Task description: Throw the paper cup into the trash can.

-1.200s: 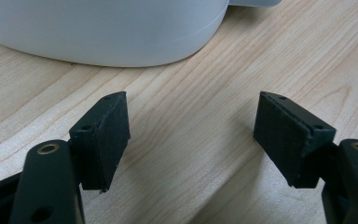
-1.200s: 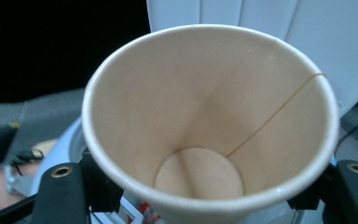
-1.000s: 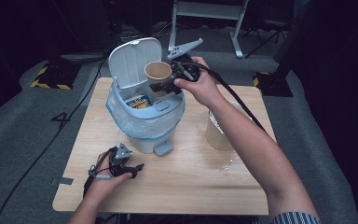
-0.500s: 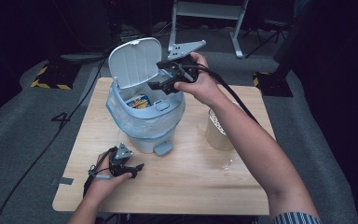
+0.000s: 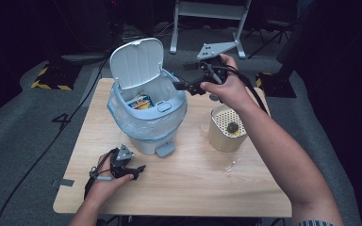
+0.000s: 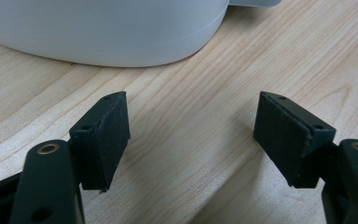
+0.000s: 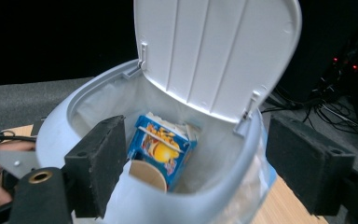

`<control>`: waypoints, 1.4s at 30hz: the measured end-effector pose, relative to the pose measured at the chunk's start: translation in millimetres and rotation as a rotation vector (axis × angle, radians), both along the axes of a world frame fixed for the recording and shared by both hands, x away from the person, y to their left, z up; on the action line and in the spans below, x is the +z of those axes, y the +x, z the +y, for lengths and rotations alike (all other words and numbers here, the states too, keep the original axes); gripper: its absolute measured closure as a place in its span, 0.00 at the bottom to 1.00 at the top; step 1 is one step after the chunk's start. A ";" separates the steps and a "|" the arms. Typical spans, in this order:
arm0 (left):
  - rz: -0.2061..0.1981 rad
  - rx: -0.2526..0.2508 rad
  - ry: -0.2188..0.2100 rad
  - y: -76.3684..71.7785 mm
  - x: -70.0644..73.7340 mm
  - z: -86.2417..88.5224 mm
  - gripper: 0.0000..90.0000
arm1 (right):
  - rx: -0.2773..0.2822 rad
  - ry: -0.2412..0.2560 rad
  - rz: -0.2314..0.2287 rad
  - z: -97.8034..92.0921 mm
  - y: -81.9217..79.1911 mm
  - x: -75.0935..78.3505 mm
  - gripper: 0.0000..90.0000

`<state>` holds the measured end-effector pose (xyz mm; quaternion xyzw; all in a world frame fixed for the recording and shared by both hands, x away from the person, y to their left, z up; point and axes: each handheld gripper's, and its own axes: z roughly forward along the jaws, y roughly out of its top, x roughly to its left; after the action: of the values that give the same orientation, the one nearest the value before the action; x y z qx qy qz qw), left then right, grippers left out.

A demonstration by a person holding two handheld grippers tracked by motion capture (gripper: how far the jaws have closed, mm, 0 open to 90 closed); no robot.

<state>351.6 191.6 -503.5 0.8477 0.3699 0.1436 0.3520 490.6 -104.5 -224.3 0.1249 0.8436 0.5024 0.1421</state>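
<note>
Bin: we see a pale blue pedal bin (image 5: 146,125) standing on the far left part of the wooden table (image 5: 202,183), a thin liner bag folded out over its rim.
Lid: the white lid (image 5: 135,62) is tipped up and back, so the mouth of the bin is open toward us.
Inside the bin: a blue and orange carton (image 7: 165,145) lies in the liner, and a brown paper cup (image 7: 147,174) rests against its near side; in the high view we make out only the carton's top (image 5: 139,102).
Right gripper: our right gripper (image 5: 185,86) hangs just above the bin's far right rim, pointing left over the opening; in the right gripper view its pads (image 7: 100,161) are spread wide with nothing between them.
Left gripper: our left gripper (image 5: 133,170) lies low on the near left of the table, just in front of the bin's foot pedal (image 5: 166,149); its pads (image 6: 103,135) stand wide apart over bare wood, the bin's white base just beyond.
Other thing: a cream holder (image 5: 225,127) with a perforated top stands to the right of the bin, apart from it, under our right forearm.
</note>
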 end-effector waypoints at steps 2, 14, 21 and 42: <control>-0.002 0.012 -0.004 -0.5 -0.3 -1.2 0.30 | -0.005 0.006 0.003 -10.0 -4.2 1.6 0.23; -0.005 0.022 0.000 -0.1 -0.2 -1.9 0.30 | -0.027 0.026 0.014 -72.8 -29.3 4.4 0.28; -0.005 0.022 -0.001 -0.1 -0.2 -1.9 0.30 | -0.090 0.030 0.050 -113.8 -41.9 -4.0 0.28; 0.008 0.034 -0.011 0.6 -0.2 -2.6 0.30 | -0.201 0.024 0.107 -187.5 -79.1 -54.5 0.27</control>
<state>352.2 188.9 -503.8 0.8401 0.3861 0.1442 0.3526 411.5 -291.9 -278.8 0.2374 0.8271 0.4885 0.1449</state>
